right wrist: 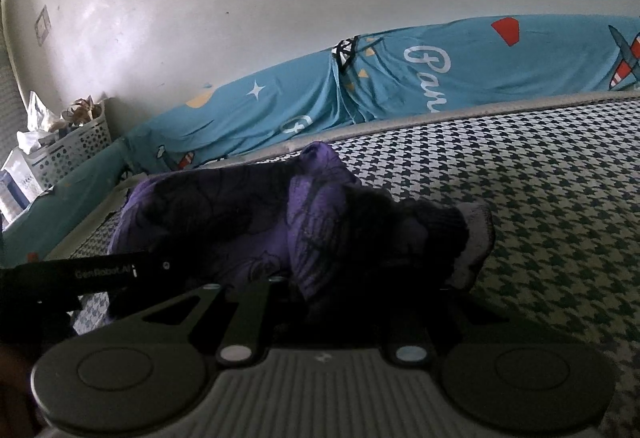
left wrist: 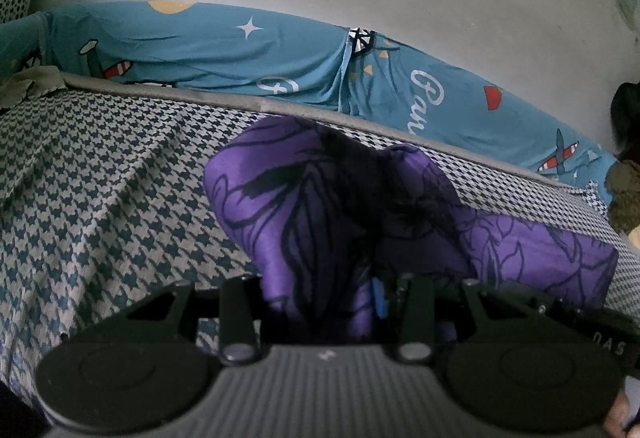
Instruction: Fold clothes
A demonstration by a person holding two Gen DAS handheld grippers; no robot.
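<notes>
- Garment: purple printed cloth (left wrist: 320, 206), bunched in a heap on the houndstooth bed cover (left wrist: 100, 178), near the bed's far edge, just short of the teal sheet (left wrist: 224, 50) along the wall.
- Left tongs (left wrist: 326, 278): narrow, cloth gathered up between the fingers — reads as a pinch on a thick fold; pads themselves buried in fabric, so depth of bite not visible.
- Right tongs (right wrist: 332, 278): narrow too, closed into the dark bunched part of the same garment; fingertips hidden, grip looks real but cannot be confirmed at the pads.
- Risk, slip: satin-looking fabric, glossy in the left view — likely to slide out of a shallow pinch once pulled taut.
- Risk, wrong layers: both pinches seem to take a wad rather than a single edge or corner; spreading from a wad likely yields a twisted, uneven panel, no clean fold line.
- Risk, snagging the bed cover: loose and wrinkled under the heap; a low pinch could catch it and drag it along with the garment.
- Risk, crowding: the left tool's body (right wrist: 80, 270) sits just beside the right one in the right wrist view — little room for separating without bumping.
- Risk, overshoot: heap near the far edge; a push forward could send cloth over onto the teal sheet.
- Light poor, right view very dark — seams and hems hard to pick out.
</notes>
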